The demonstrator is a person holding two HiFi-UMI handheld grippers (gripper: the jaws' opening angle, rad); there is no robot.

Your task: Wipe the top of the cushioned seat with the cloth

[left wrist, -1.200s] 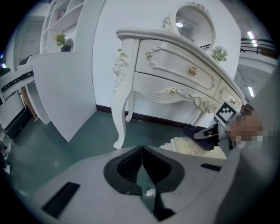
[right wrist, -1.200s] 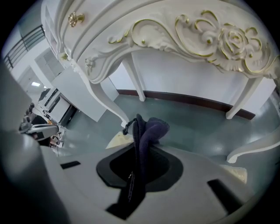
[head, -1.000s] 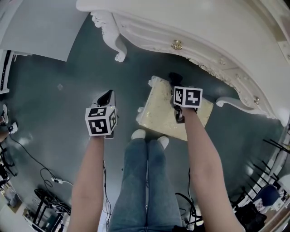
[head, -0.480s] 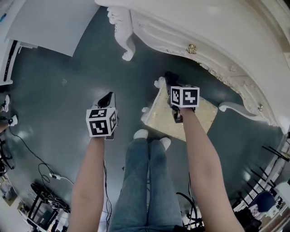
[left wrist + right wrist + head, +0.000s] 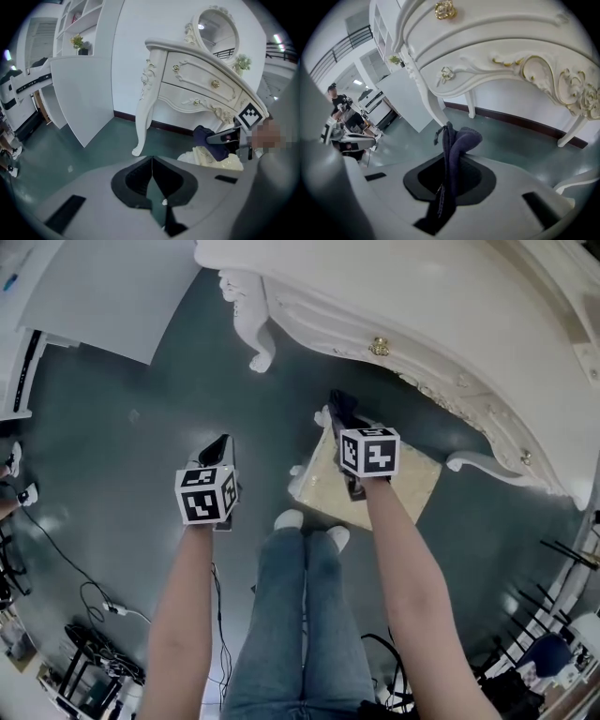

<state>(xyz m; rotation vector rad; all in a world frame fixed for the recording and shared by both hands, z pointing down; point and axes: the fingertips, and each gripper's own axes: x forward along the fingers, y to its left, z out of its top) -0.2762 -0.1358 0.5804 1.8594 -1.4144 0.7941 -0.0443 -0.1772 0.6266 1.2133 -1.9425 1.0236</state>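
The cushioned seat (image 5: 412,480) is a cream stool on the dark floor, partly under the white dressing table. My right gripper (image 5: 339,412) hovers over the seat's left part, shut on a dark blue cloth (image 5: 336,402). In the right gripper view the cloth (image 5: 452,145) stands pinched between the jaws and flops over to the right. My left gripper (image 5: 218,448) hangs over bare floor left of the seat, shut with nothing in it. From the left gripper view, the seat (image 5: 224,163), the cloth (image 5: 206,138) and the right gripper (image 5: 228,137) show at the right.
The ornate white dressing table (image 5: 450,324) overhangs the seat, and its curved leg (image 5: 253,329) stands at the far left. A white panel (image 5: 94,287) leans at the upper left. Cables (image 5: 94,610) trail on the floor at lower left. The person's feet (image 5: 289,518) touch the seat's near edge.
My right gripper has slid a little leftward over the seat with the cloth still held. The left gripper has stayed in place.
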